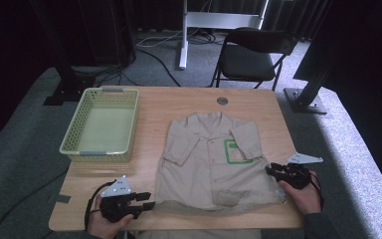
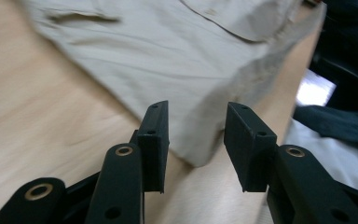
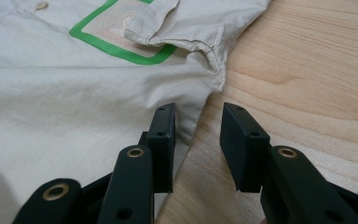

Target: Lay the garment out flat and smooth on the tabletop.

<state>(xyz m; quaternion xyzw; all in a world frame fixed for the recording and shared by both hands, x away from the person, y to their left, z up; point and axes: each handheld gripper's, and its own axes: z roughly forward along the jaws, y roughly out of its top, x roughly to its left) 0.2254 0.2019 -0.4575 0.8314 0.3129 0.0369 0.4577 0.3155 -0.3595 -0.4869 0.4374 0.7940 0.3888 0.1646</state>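
- Since both claws stand spread at the near corners of the short-sleeved beige cotton shirt (image 1: 211,162), the step in hand looks like taking hold of its hem for a fold; nothing is pinched yet.
- The left claw (image 1: 148,200), a black two-jaw tool held in the person's left hand (image 1: 110,222), sits at the near left corner of the shirt. In the left gripper view its jaws are apart with the cloth corner (image 2: 193,156) lying just ahead between them.
- To do it well, I would slide the lower jaw under the hem so that both layers are caught, not the top one alone.
- The right claw (image 1: 270,171), in the person's right hand (image 1: 303,194), is at the shirt's right side seam. In the right gripper view the jaws straddle the cloth edge (image 3: 193,123), one over fabric, one over bare wood.
- It should bite deeper into the cloth and close together with the left, so the shirt lifts evenly.
- The shirt lies flat, front up, collar away, on the pale wooden bench (image 1: 154,107), its hem near the front edge.
- The green-bordered rectangular chest patch (image 3: 121,35) bears no writing that I can read.
- Far left stands a pale green slotted plastic basket (image 1: 69,139), apart from the shirt.
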